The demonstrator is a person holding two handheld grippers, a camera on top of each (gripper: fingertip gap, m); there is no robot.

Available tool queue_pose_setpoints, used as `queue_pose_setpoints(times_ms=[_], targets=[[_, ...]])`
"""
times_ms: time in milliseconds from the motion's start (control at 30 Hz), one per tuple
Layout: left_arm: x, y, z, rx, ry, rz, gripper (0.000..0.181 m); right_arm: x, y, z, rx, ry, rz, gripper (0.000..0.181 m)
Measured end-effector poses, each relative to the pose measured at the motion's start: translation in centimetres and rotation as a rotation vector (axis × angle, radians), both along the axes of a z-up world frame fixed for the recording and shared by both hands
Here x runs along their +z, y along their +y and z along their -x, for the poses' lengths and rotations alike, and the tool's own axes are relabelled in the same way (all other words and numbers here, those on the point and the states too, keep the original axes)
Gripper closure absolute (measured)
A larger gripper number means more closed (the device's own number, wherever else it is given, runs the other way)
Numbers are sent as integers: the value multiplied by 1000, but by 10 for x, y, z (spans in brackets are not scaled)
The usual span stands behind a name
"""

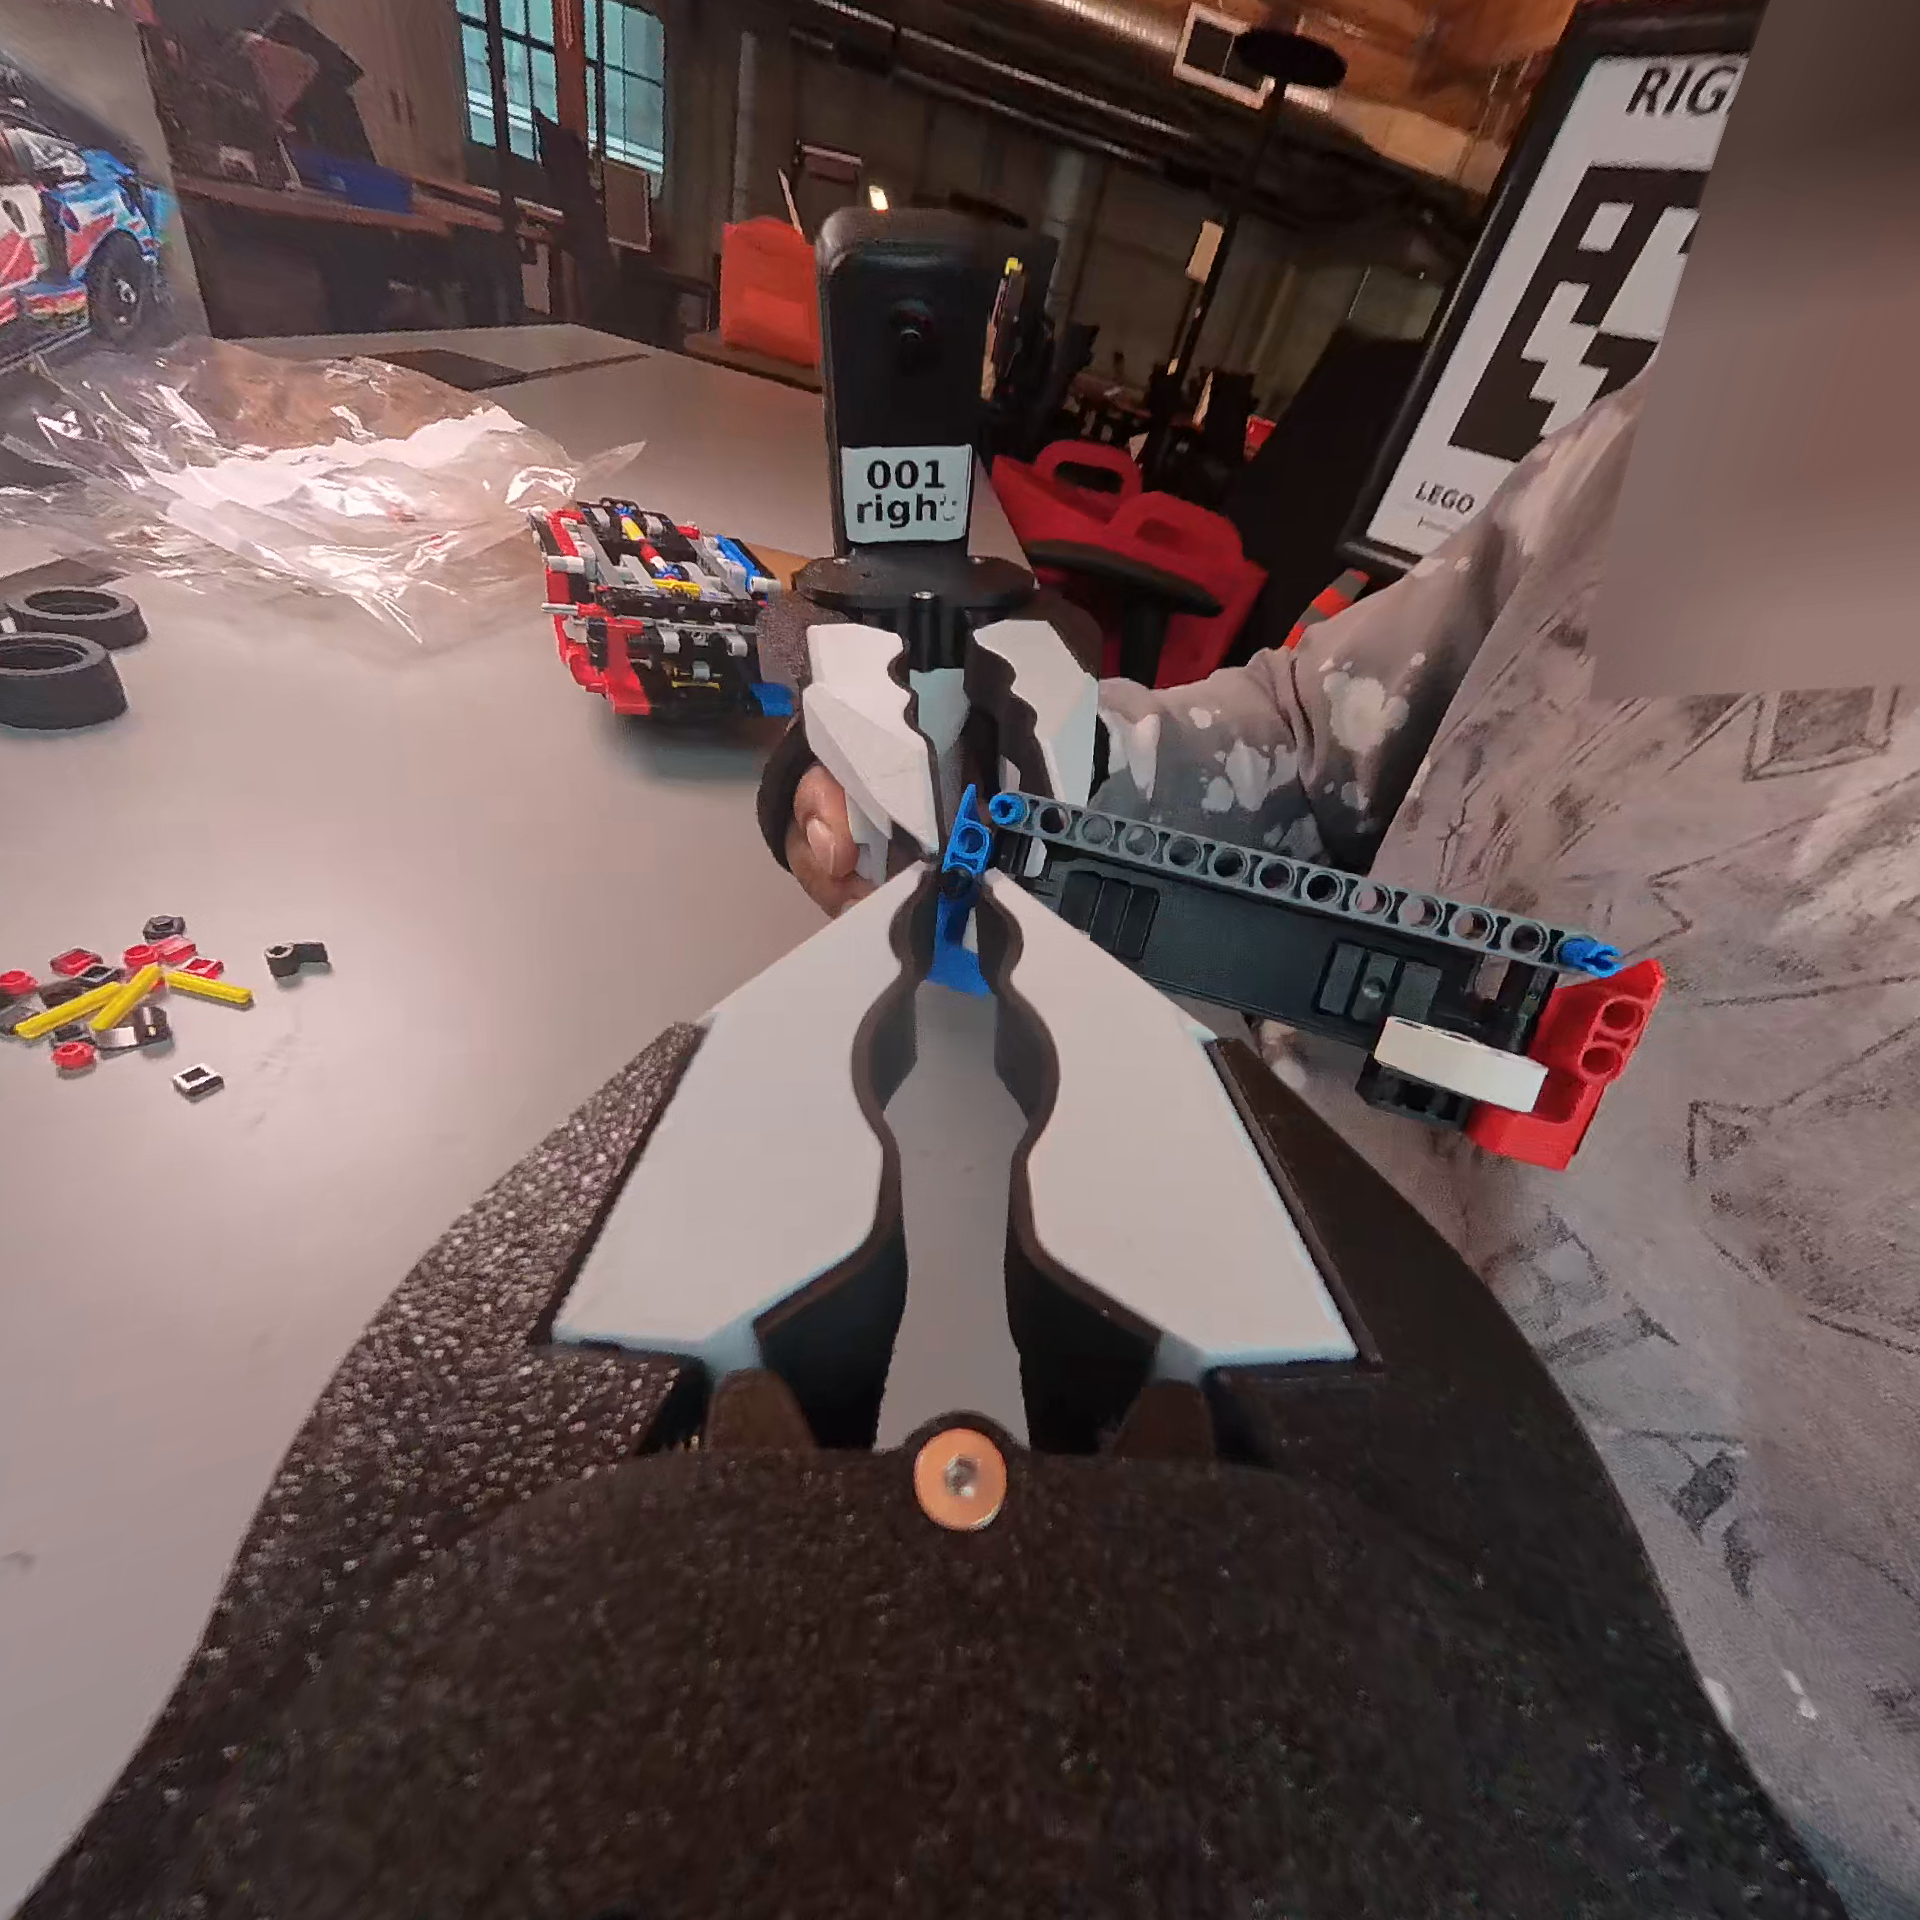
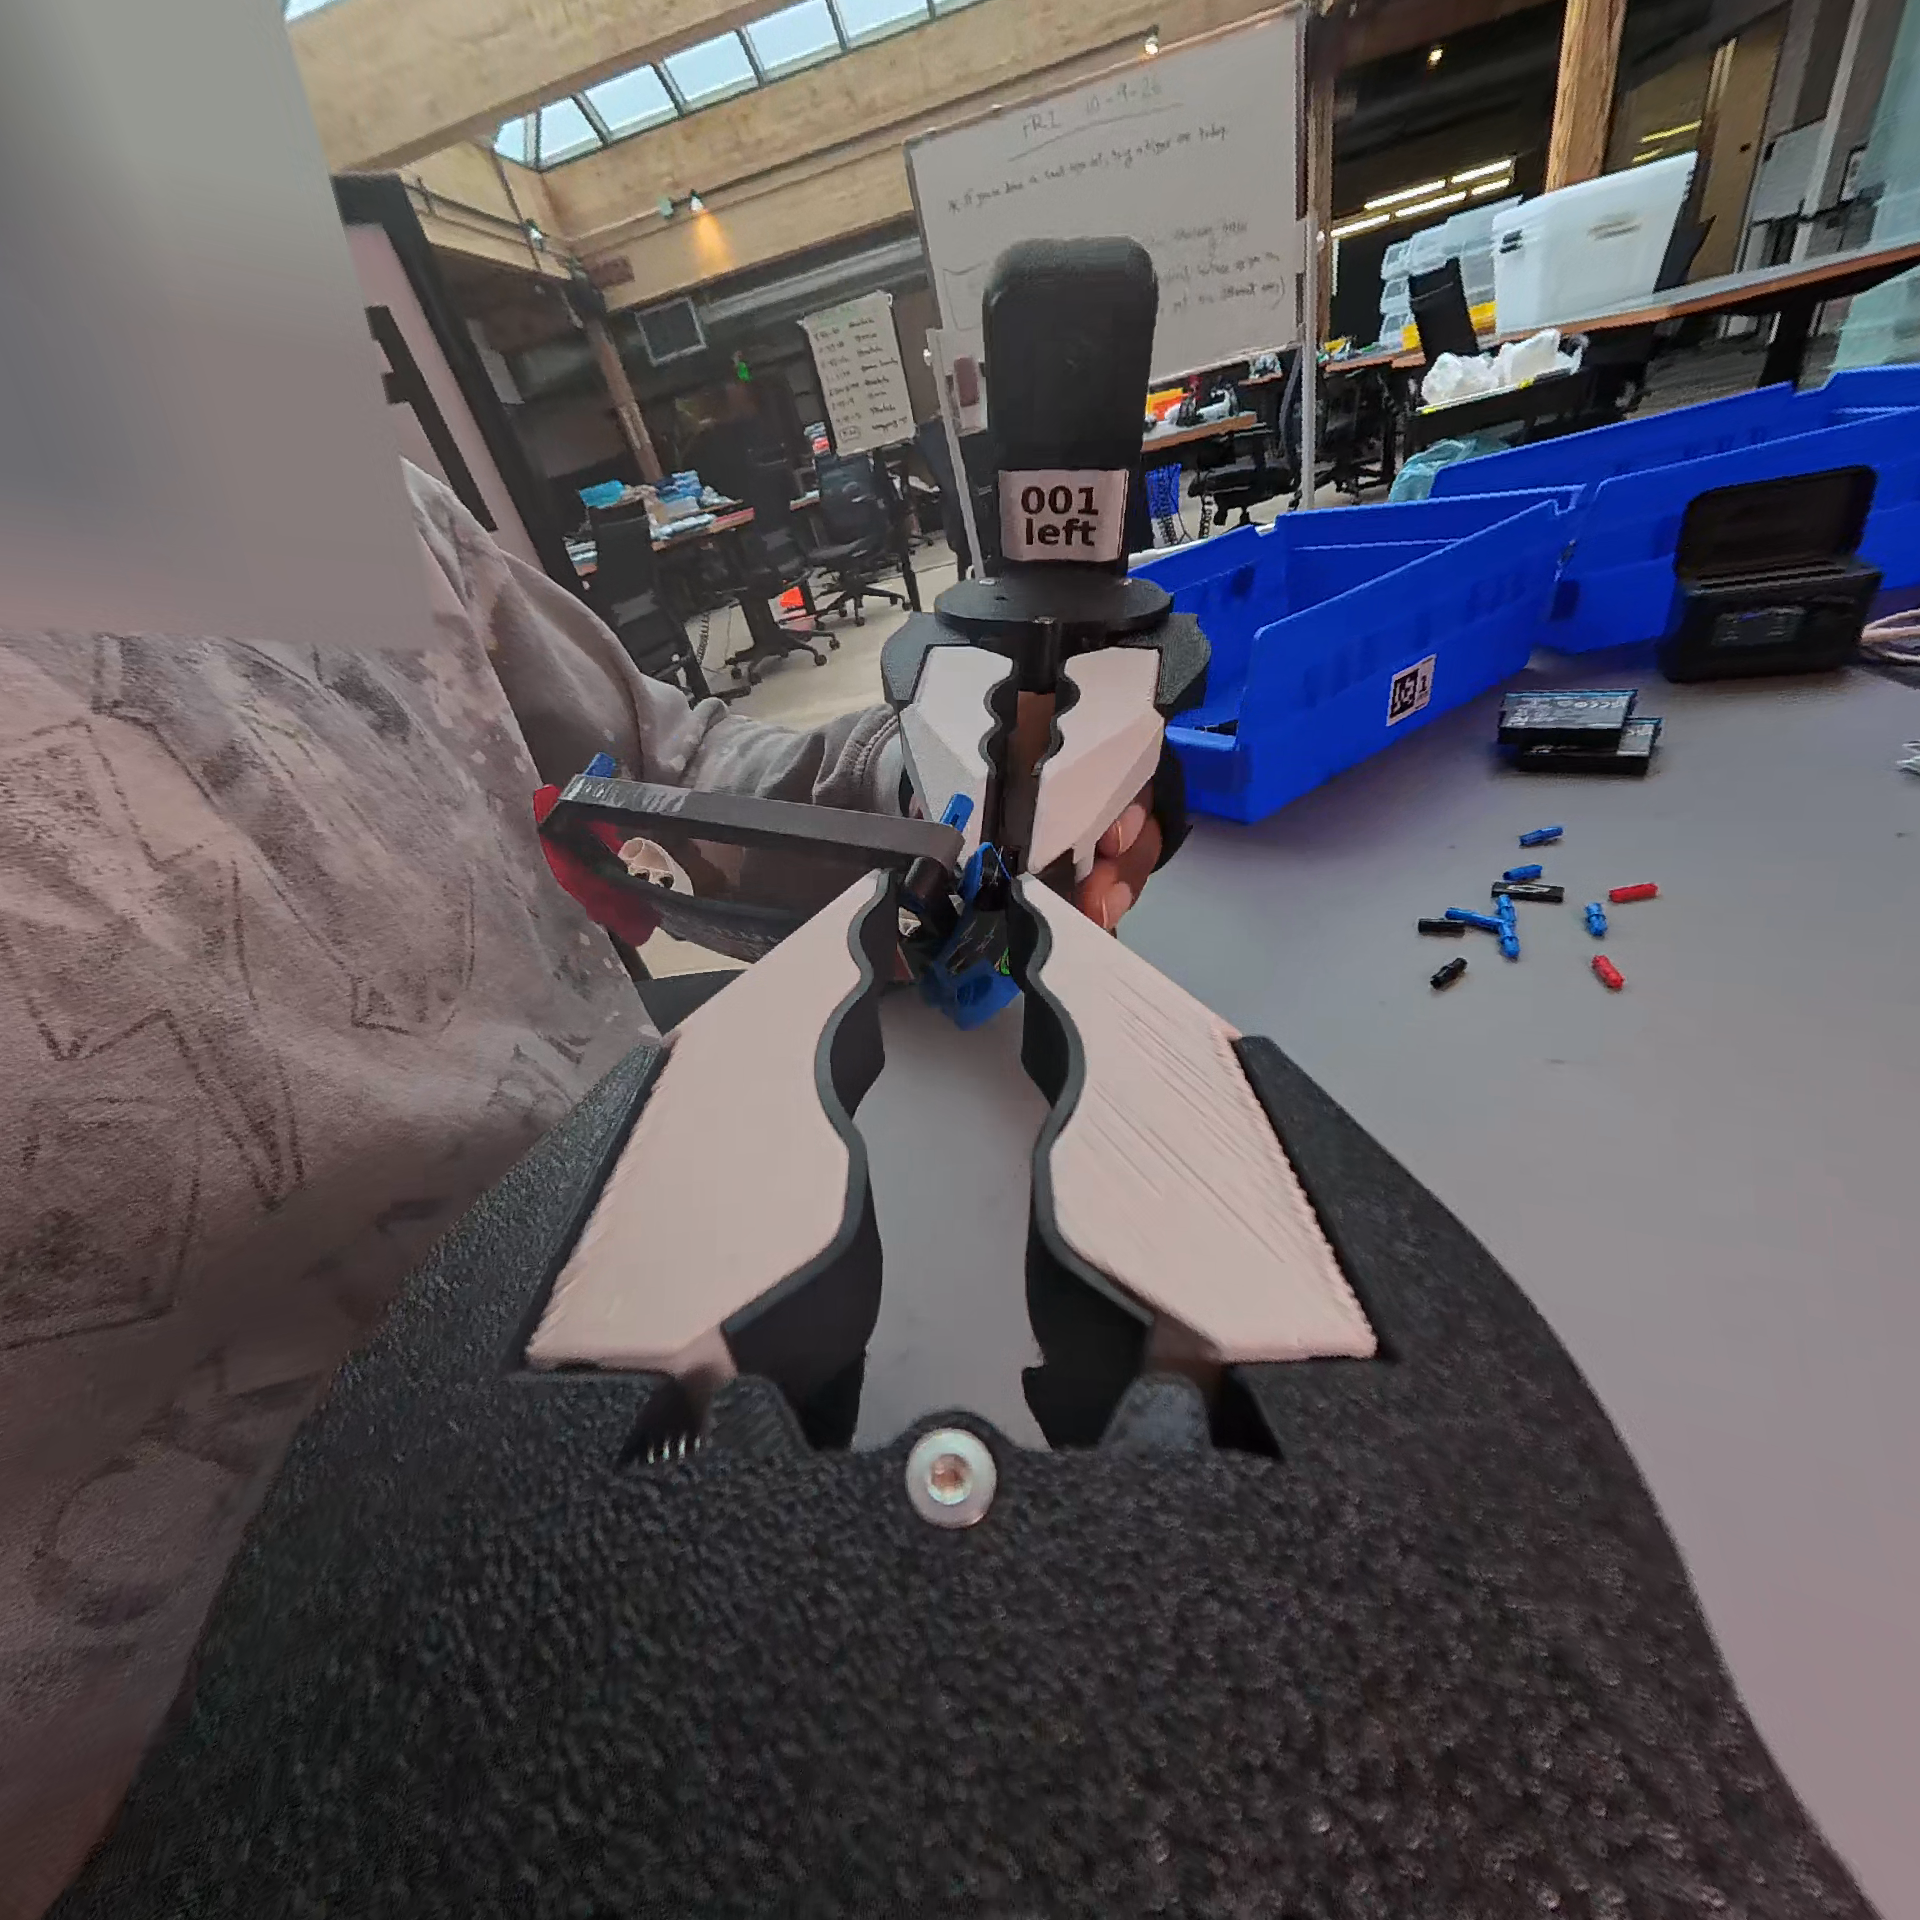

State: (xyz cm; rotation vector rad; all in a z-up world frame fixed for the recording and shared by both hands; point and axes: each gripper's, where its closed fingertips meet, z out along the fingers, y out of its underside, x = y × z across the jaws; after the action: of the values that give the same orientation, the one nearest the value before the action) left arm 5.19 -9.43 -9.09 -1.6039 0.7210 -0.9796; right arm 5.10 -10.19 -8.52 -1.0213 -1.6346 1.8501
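Left hand-held gripper (image 1: 951, 883): fingers nearly closed, tips pinching the blue connector end (image 1: 961, 914) of a long black beam assembly (image 1: 1288, 914). The assembly extends to the right from the tips, held above the tabletop (image 1: 364, 1143), and ends in a red block (image 1: 1590, 1060) with a white piece just beside it.

Right hand-held gripper (image 2: 961, 894): fingers narrowly parted, tips on either side of the same blue connector end (image 2: 971, 956). Whether they clamp it cannot be told. Both tools meet tip to tip; the assembly (image 2: 748, 831) runs off to the left in the right wrist view.

Each tool carries a white printed label on its black camera post. A black-framed sign with a black-and-white marker pattern (image 1: 1558, 312) stands behind.

On the tabletop: a partly built brick model (image 1: 655, 613), two black tyres (image 1: 57, 655), clear plastic bags (image 1: 291, 488), loose small pieces (image 1: 125, 997), scattered blue, red and black pins (image 2: 1517, 914), and blue bins (image 2: 1455, 623), one bearing a small marker sticker.
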Motion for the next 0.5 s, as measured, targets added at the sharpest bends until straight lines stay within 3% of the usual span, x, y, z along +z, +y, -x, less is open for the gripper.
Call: queue_pose_setpoints(times_ms=[200, 500], targets=[[-2, -10, -3, -30, 117, -40, 179, -1, -6, -7, 78, -14, 14, 166], [-3, -1, 10, 1, 70, -9, 179, -7, 7, 2, -12, -28, 4, 167]])
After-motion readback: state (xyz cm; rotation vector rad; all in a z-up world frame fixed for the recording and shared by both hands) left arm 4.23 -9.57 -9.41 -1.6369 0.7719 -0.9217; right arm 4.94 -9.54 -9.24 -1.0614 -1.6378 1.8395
